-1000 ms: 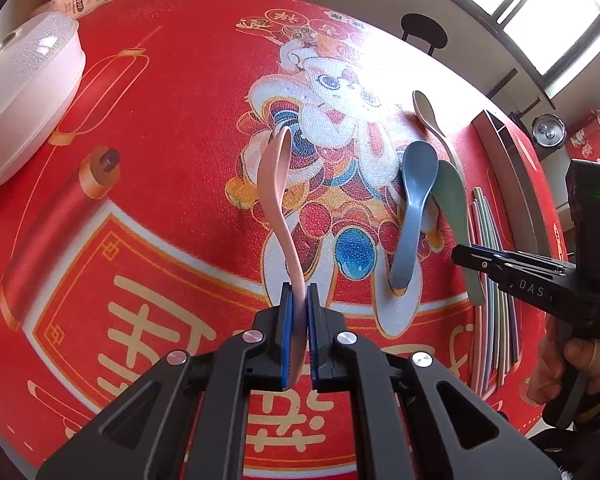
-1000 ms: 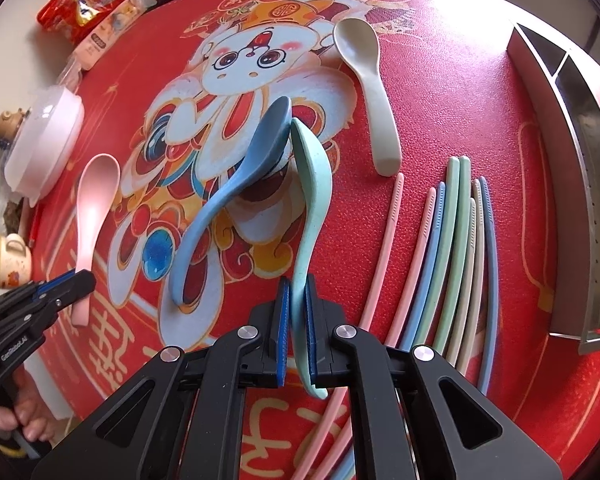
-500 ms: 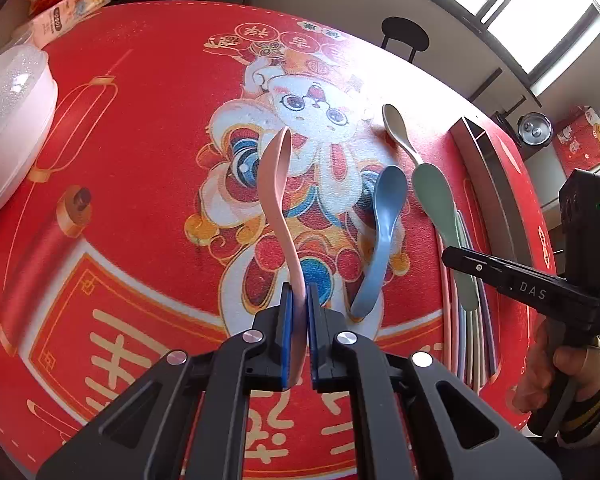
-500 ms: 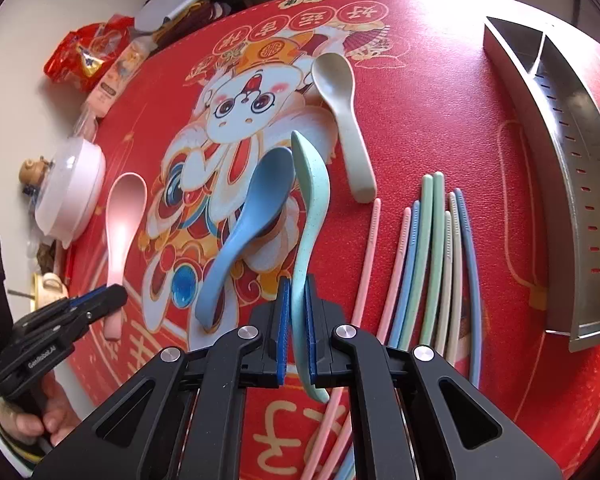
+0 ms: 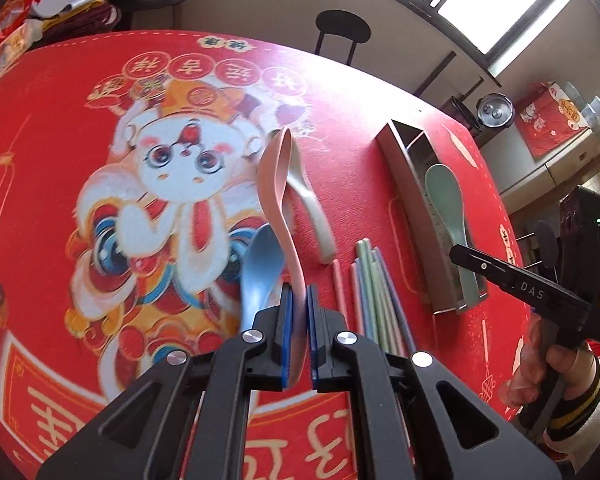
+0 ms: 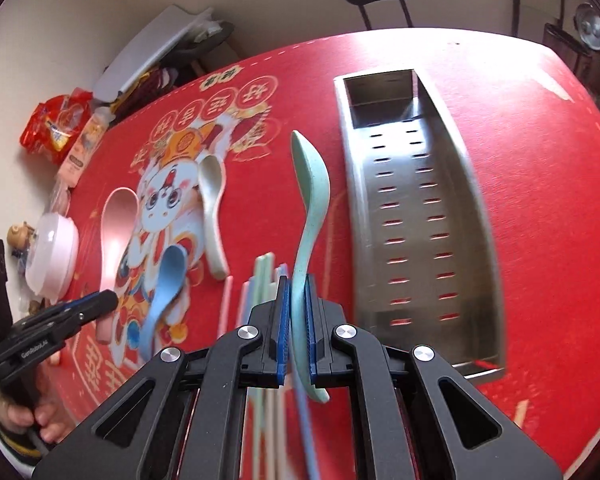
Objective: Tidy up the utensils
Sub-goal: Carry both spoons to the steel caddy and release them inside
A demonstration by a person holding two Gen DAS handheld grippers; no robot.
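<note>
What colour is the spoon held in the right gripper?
Pale mint green spoon, clamped by its handle in the right gripper; it shows best in the right wrist view.

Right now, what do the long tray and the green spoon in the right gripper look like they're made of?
Long tray: looks like stainless steel, brushed grey with soft reflections and rows of punched slots in its floor. Green spoon: probably matte plastic or a fibre composite, an even pastel with faint speckle and no gloss. I can't be sure from the look alone.
</note>
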